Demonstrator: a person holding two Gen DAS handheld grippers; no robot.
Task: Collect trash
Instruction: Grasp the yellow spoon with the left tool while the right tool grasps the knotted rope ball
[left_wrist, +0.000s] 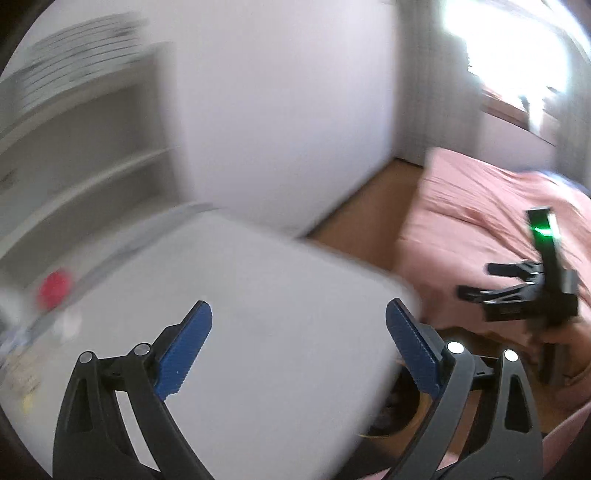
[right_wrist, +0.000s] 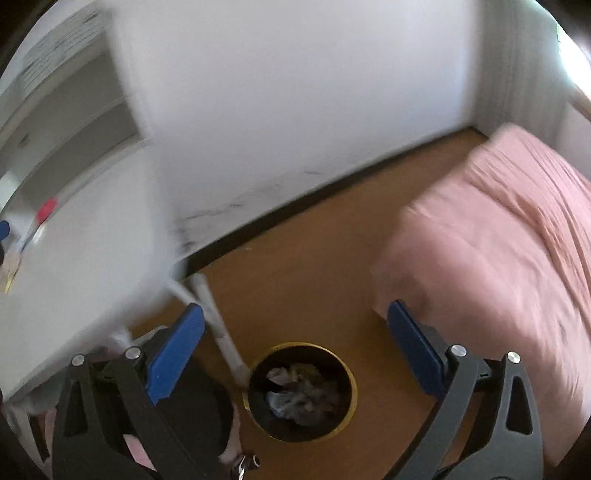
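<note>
Trash: crumpled paper (right_wrist: 301, 393) lies inside my bin, below and between my right tongs, a heap of grey and whitish scraps, blurred
Bin: round dark wastebasket (right_wrist: 352, 380) with a gold rim stands on the floor beside the table leg, near the bed corner; from my left view I catch only a dark sliver of it past the table edge
Right gripper: my right gripper (right_wrist: 295, 350) points down over the bin, blue pads spread wide, nothing between them
Left gripper: my left gripper (left_wrist: 299, 347) hangs over the table top, blue pads wide apart, nothing held
Right gripper seen from left: the black frame (left_wrist: 524, 291) with a green light shows in front of the bed, a hand (left_wrist: 565, 332) under it
Table: white table (left_wrist: 258, 295) fills the low middle of my left view; its white leg (right_wrist: 218, 321) runs down just beside the bin
Table clutter: a red blob (left_wrist: 55, 290) and pale scraps sit at the far left edge of the table, too smeared for me to name
Floor: orange-brown wood floor (right_wrist: 314, 266) runs between table and bed
Bed: pink cover (right_wrist: 498, 240) lies to the right, wrinkled
Shelf: pale shelving (left_wrist: 92, 147) stands beyond the table at left
Wall: white wall (right_wrist: 295, 110) behind, dark skirting at its foot
Window: bright window (left_wrist: 509, 48) at far right, blown out
</note>
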